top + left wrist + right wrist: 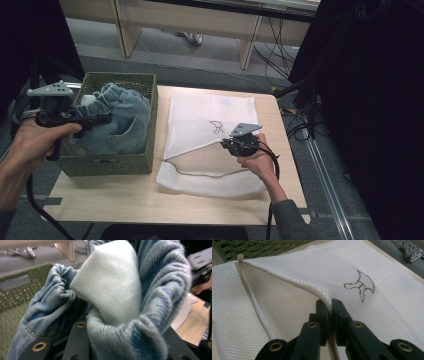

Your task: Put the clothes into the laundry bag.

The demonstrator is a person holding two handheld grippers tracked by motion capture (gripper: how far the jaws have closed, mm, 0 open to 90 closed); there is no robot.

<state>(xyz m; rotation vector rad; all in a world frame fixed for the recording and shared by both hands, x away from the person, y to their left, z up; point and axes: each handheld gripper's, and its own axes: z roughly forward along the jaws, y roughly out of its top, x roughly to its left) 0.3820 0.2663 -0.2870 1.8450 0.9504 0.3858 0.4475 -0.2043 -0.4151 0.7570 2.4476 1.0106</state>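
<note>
While right claw (330, 307) pinches mesh bag (387, 305), left claw (120, 340) seemingly grips jeans (50, 315).

My left gripper (75, 121) is black with a grey three-cornered plate (51, 90) on top that has little holes in it, and a black cable (37, 205) hangs down from it. My right gripper (241, 145) is black too, with the same grey plate and a black cable by my grey sleeve (289, 220). Up close, my black jaws have round brass rings (312, 325) set in them.
</note>
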